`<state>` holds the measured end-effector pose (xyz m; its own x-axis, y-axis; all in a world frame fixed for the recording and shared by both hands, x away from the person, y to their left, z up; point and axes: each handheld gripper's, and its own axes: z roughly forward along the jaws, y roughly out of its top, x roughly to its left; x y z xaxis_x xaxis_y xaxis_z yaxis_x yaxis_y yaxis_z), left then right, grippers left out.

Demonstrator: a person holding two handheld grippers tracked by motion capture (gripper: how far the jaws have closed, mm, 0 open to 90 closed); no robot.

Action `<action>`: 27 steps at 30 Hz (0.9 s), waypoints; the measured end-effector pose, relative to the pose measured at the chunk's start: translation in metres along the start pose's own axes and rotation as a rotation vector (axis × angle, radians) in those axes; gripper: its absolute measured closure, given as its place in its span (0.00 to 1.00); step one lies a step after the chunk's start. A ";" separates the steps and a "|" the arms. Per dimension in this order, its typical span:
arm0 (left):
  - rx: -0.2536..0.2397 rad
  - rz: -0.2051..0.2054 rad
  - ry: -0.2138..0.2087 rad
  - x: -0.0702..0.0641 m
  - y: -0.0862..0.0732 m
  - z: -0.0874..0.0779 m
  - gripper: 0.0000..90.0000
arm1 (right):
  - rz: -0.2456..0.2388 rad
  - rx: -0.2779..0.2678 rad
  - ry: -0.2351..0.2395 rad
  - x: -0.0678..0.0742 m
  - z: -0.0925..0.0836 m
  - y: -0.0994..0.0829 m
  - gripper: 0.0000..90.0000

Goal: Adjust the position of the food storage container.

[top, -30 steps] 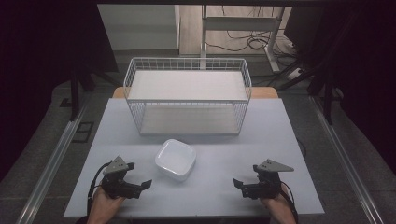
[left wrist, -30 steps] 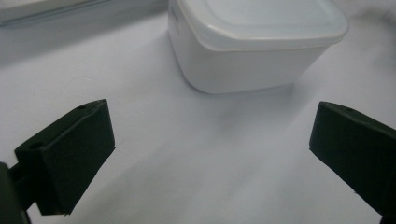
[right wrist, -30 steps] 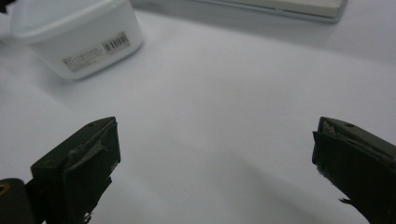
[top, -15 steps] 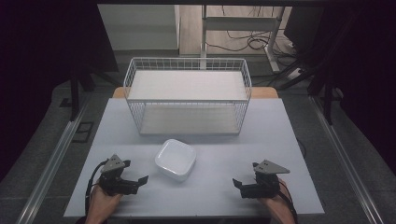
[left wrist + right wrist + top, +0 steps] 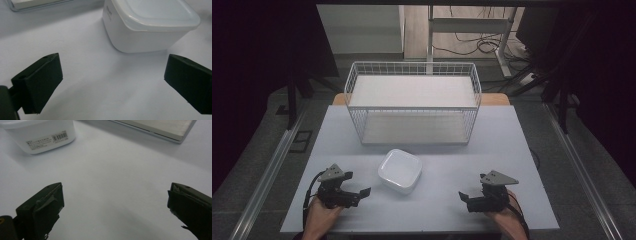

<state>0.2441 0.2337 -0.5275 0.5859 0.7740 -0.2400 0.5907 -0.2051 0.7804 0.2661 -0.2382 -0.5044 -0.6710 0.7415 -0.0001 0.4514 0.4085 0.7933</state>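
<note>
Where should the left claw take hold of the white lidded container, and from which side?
Probably across its body just under the lid rim, coming in low from the container's left. The white container stands upright on the table, lid on, its walls narrowing downward, so the overhanging rim should stop a slip. The left claw is open and already faces it; its jaws look wide enough.

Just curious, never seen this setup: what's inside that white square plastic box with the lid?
Cannot tell. The white square plastic box is shut by a cloudy translucent lid, and its opaque walls hide any contents. A barcode label is stuck on one side.
</note>
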 end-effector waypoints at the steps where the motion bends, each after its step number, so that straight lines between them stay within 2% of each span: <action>1: -0.002 -0.004 -0.005 0.000 0.001 0.000 0.02 | -0.002 0.002 0.004 0.001 0.000 0.001 0.00; 6: 0.002 0.010 0.012 -0.002 0.005 0.000 0.05 | -0.006 0.008 0.024 0.003 0.001 0.006 0.00; 11: 0.006 0.010 0.018 0.001 0.009 0.000 0.10 | 0.008 -0.009 0.074 0.010 0.004 0.015 0.00; 15: 0.004 0.009 0.025 0.002 0.010 -0.001 0.14 | 0.002 -0.015 0.070 0.012 0.007 0.019 0.01; 18: -0.003 -0.005 0.008 0.005 0.013 -0.002 0.23 | 0.009 -0.023 0.069 0.013 0.008 0.024 0.05; 19: -0.009 -0.006 0.001 0.006 0.014 -0.002 0.23 | 0.016 -0.024 0.070 0.013 0.008 0.026 0.07; 21: -0.017 -0.012 -0.011 0.009 0.017 0.001 0.29 | 0.049 -0.021 0.079 0.013 0.011 0.028 0.10; 23: -0.020 -0.013 -0.012 0.010 0.018 0.002 0.32 | 0.052 -0.016 0.076 0.013 0.012 0.029 0.11; 27: -0.022 -0.019 -0.009 0.014 0.022 0.007 0.44 | 0.048 -0.005 0.076 0.014 0.015 0.034 0.22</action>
<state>0.2694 0.2359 -0.5176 0.5796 0.7722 -0.2604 0.5896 -0.1768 0.7881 0.2807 -0.2064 -0.4868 -0.6912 0.7178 0.0838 0.4815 0.3710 0.7941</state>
